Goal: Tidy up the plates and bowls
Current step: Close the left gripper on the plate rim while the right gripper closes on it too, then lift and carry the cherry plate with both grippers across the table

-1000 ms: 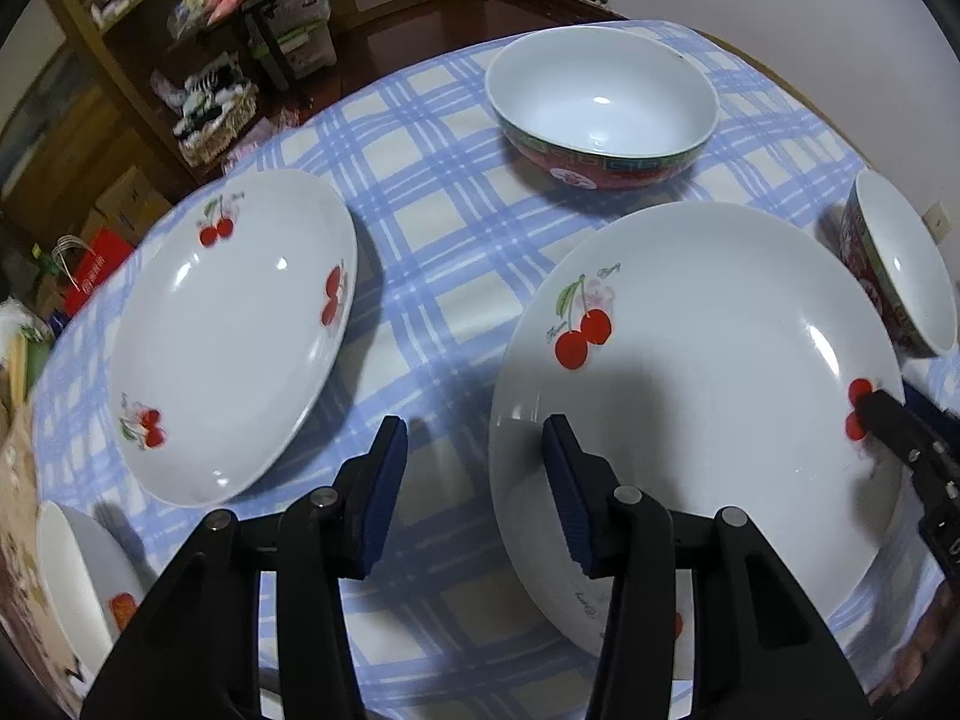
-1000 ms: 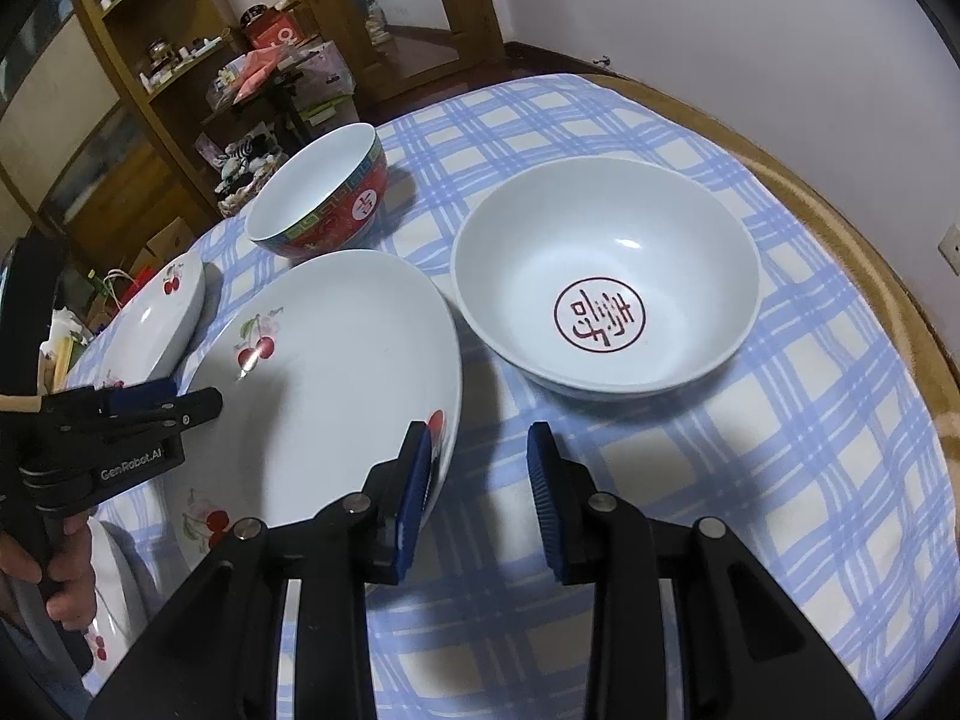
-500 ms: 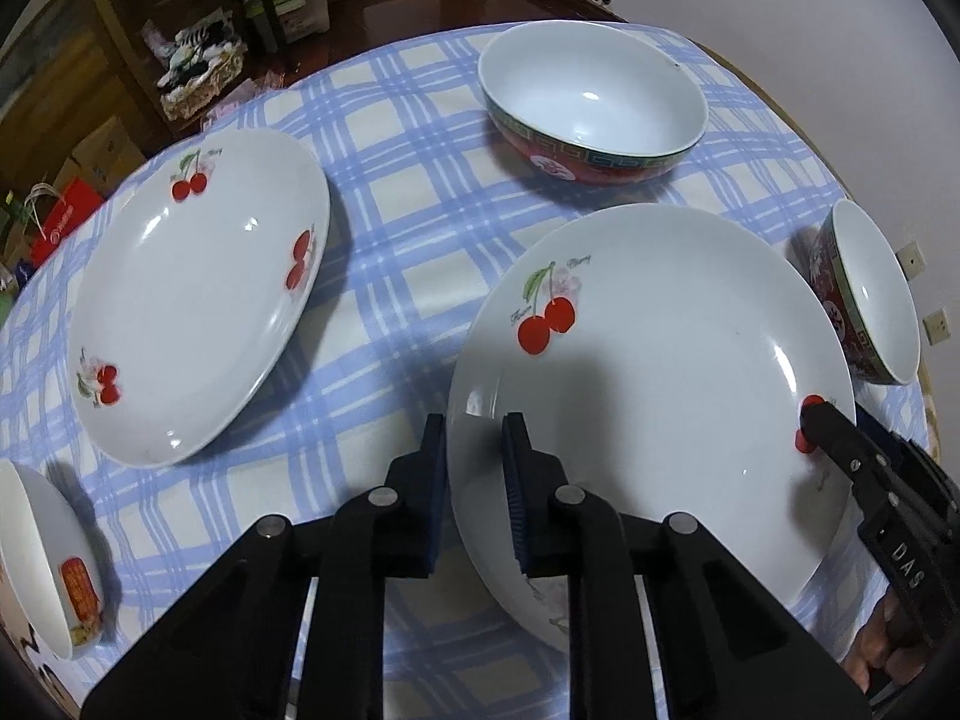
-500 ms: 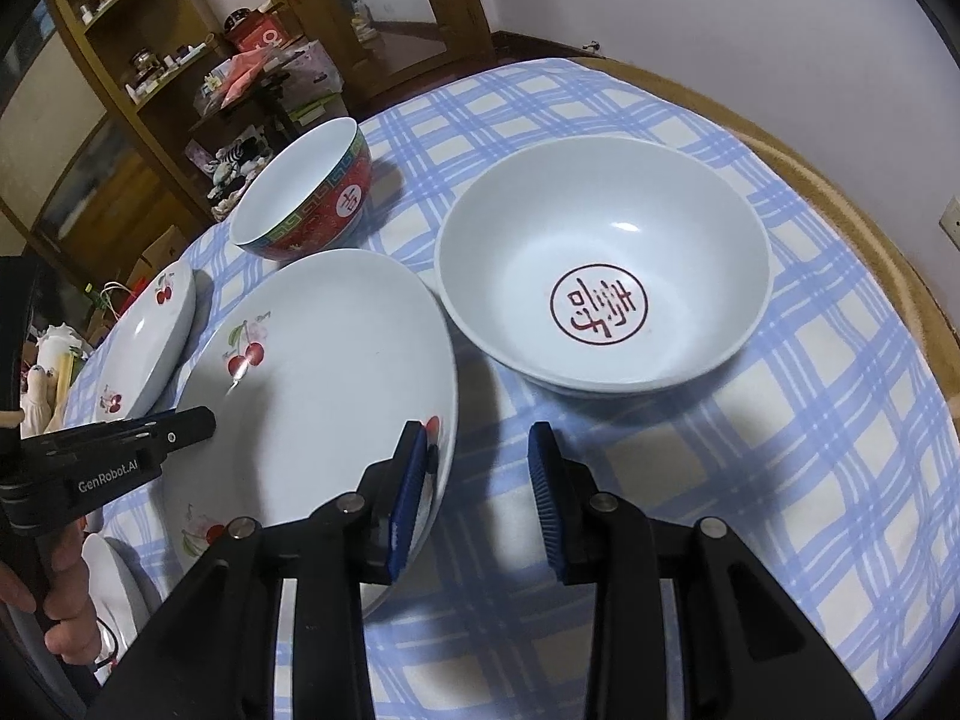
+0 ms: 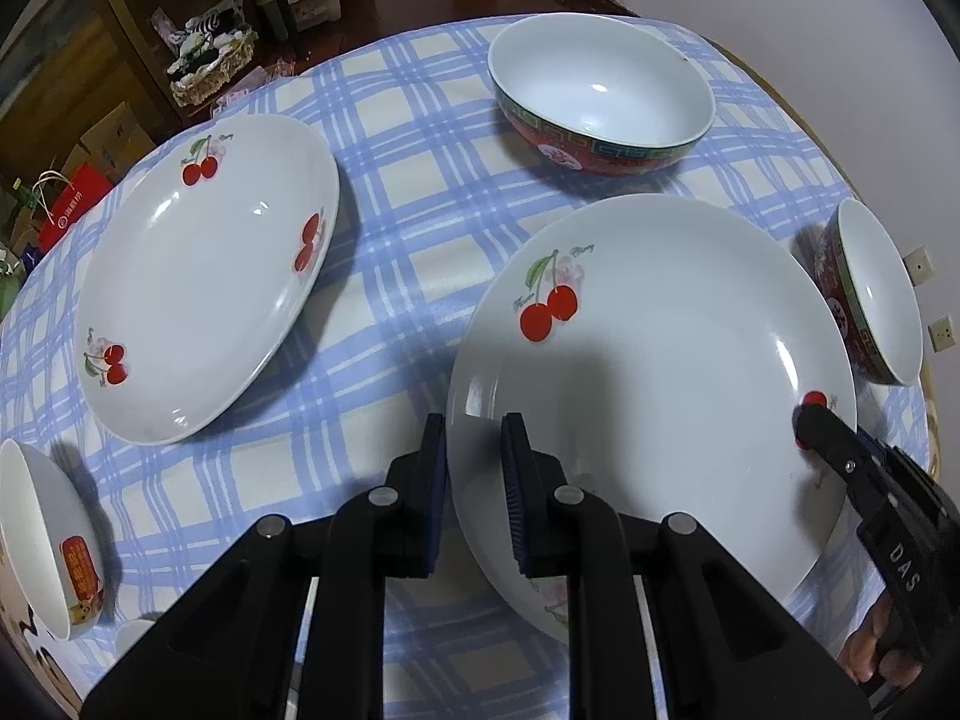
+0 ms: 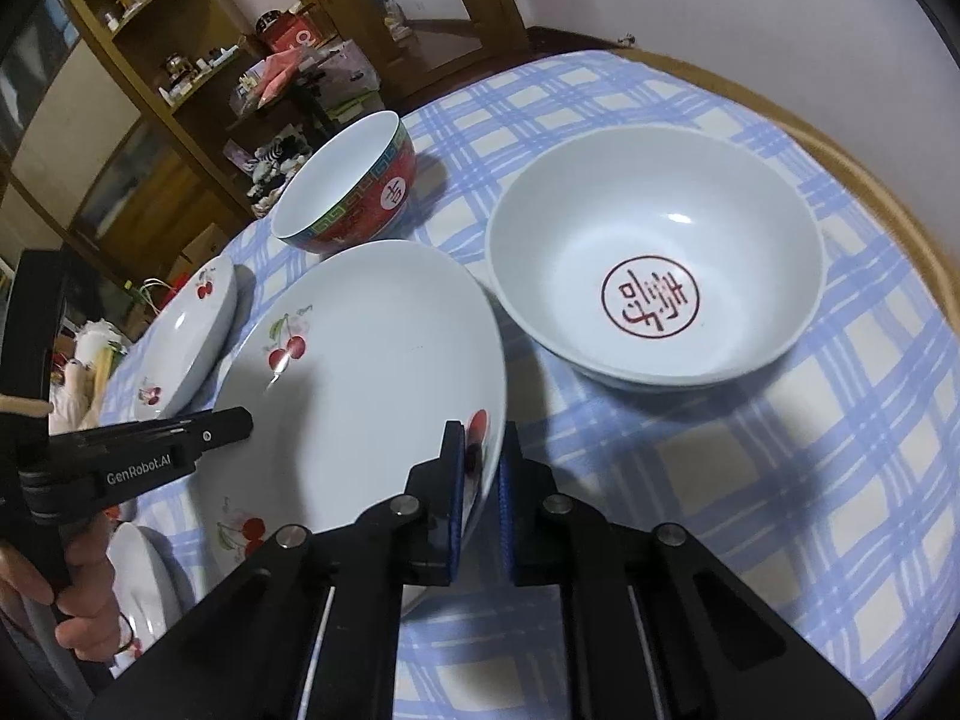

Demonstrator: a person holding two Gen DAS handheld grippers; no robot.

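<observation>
Nearest: left gripper [image 5: 474,450] clamped on the near-left rim of the big cherry plate [image 5: 660,348], one pad either side of its edge. Right gripper [image 6: 481,456] pinched narrow on the same plate's opposite rim, over a red cherry print. Left of that plate, apart from it: a second cherry plate [image 5: 204,276] on the checked tablecloth [image 5: 408,228]. Right of it, close beside: white bowl with a red seal [image 6: 654,258]. Beyond it: red-sided bowl [image 5: 600,96], upright.
</observation>
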